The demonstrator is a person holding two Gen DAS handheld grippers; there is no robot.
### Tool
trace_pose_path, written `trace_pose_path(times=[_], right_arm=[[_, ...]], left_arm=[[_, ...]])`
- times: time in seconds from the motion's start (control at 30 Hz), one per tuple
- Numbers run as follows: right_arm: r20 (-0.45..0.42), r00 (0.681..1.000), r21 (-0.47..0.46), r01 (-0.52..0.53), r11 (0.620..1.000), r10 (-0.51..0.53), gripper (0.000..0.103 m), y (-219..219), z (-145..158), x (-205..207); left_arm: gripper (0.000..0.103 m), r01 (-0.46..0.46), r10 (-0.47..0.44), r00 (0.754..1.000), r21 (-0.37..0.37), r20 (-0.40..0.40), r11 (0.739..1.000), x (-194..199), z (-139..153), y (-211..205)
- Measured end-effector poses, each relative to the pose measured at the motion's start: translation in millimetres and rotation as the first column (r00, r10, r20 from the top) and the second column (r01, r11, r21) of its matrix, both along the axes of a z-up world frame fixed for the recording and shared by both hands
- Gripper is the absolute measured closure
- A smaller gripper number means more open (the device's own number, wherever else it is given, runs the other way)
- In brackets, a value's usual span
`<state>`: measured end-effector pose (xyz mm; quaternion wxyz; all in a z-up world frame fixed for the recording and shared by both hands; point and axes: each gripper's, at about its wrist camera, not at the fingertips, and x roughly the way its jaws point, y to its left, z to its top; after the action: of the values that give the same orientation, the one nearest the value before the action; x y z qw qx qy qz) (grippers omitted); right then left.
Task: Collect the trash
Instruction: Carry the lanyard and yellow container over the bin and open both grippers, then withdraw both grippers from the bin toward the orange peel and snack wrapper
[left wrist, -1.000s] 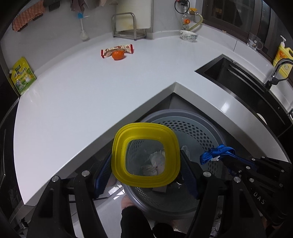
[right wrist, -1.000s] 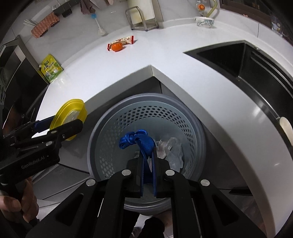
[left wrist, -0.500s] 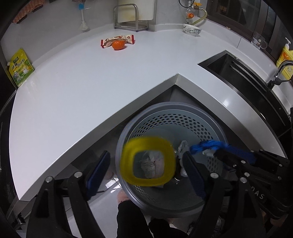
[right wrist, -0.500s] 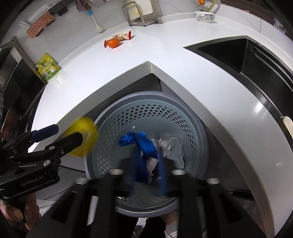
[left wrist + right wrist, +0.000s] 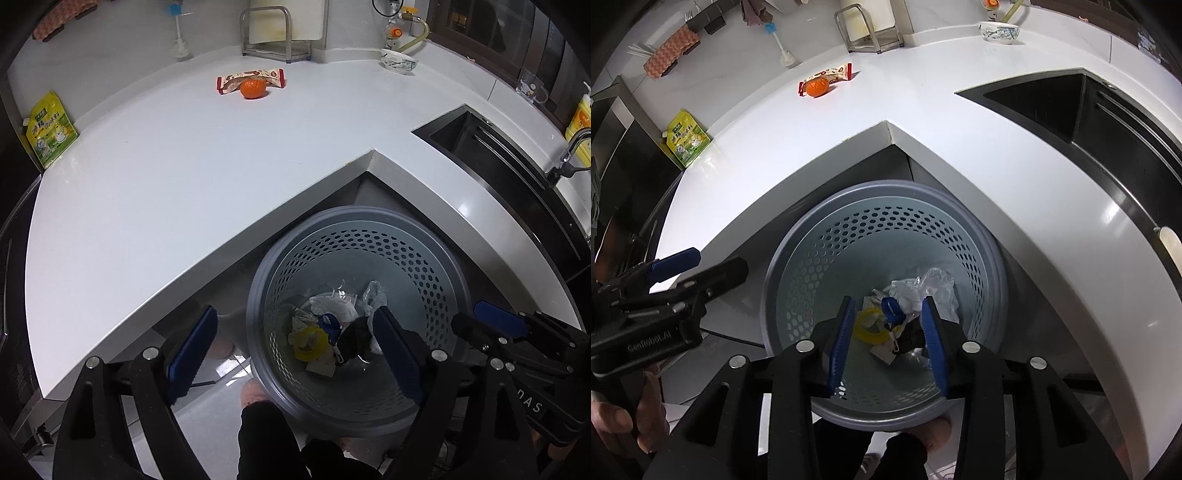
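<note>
Both grippers tilt steeply down over the grey perforated bin (image 5: 354,236). The left gripper (image 5: 295,343) and right gripper (image 5: 889,332) are spreading apart, pinching nothing (yellow ring (image 5: 309,341) and blue strap (image 5: 892,309) lie inside, six o'clock of the counter corner).

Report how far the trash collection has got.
Done: the yellow ring and blue strap lie in the grey basket with plastic wrap and paper scraps. In hand: nothing; the left gripper and right gripper hang over the basket, jaws opening and empty. Left: the snack wrapper beside the orange, possibly the green pouch.
</note>
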<state>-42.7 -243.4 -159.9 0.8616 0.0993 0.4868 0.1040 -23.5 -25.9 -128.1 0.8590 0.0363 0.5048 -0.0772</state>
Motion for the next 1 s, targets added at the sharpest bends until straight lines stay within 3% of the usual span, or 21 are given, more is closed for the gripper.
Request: trace_pose_path(times=[0.23,0.53,1.0], right_arm=[[0.006,1.0,0.028,0.023,0.999,-0.024,0.058,-4,10,-5],[0.086,0.994,0.028,0.067,0.997,-0.069,0.049,3,45,9],[0.163,0.982,0.016,0.098,0.995,-0.099,0.043,58,83,107]], left_arm=[[0.015,-0.009,0.009,0.999,-0.008,0.034,1.0,2,17,8],[0.01,-0.027,0.029,0.992,-0.02,0.12,0.999,24,53,31],[0.007,-0.006,0.014,0.982,-0.043,0.187,0.999,127,85,100]])
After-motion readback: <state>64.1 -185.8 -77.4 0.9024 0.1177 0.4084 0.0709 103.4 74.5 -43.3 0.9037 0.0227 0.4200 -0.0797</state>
